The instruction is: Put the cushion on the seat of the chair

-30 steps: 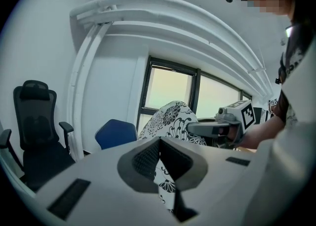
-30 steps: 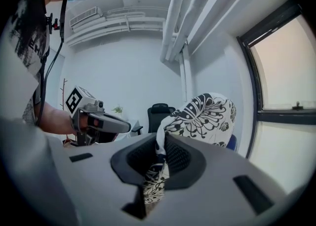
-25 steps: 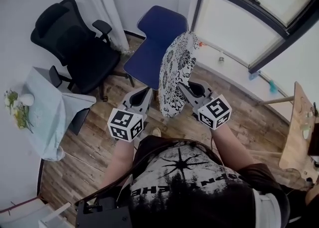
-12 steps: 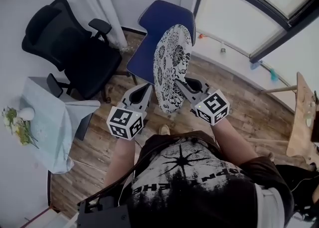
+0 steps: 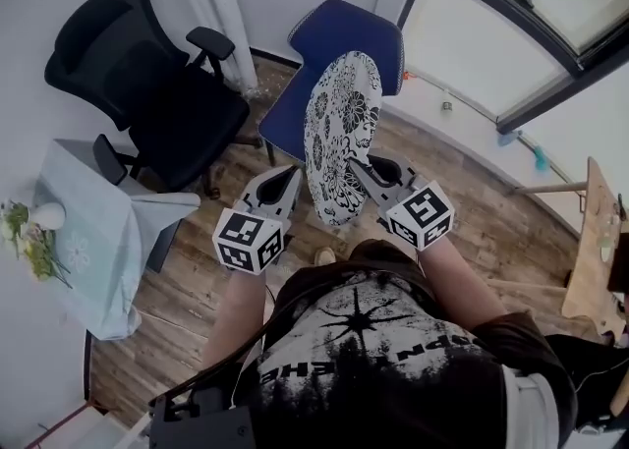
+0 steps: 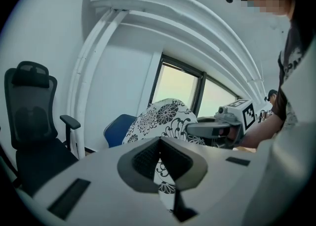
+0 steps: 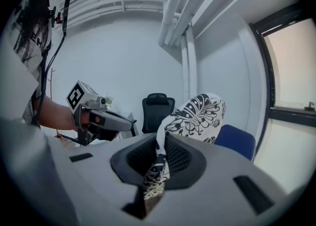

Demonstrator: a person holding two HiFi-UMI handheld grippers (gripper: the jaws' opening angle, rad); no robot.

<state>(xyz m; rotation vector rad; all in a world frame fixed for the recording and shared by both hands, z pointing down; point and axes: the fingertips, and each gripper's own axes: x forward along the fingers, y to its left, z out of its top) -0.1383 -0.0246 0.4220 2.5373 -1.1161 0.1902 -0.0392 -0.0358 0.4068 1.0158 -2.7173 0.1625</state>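
The person (image 5: 393,359) is holding the black-and-white flowered cushion (image 5: 341,138) up on its edge between the two tools, out in front of the body and clear of the wooden floor (image 5: 472,211). The left gripper (image 5: 292,178) is clamping the cushion's left edge, with its jaws pressing together on a fold of the patterned fabric. The right gripper (image 5: 359,166) is pinching the right edge in the same way, and a strip of cloth is hanging down through its closed jaws. The cushion is standing nearly vertical in the air on the near side of the blue chair (image 5: 339,39), whose seat is lying bare just beyond and to the left of it. A black office chair (image 5: 157,93) is standing further left by the wall, a small table (image 5: 88,251) with a pale cloth is sitting at the near left, and a window (image 5: 511,34) is running along the far right.
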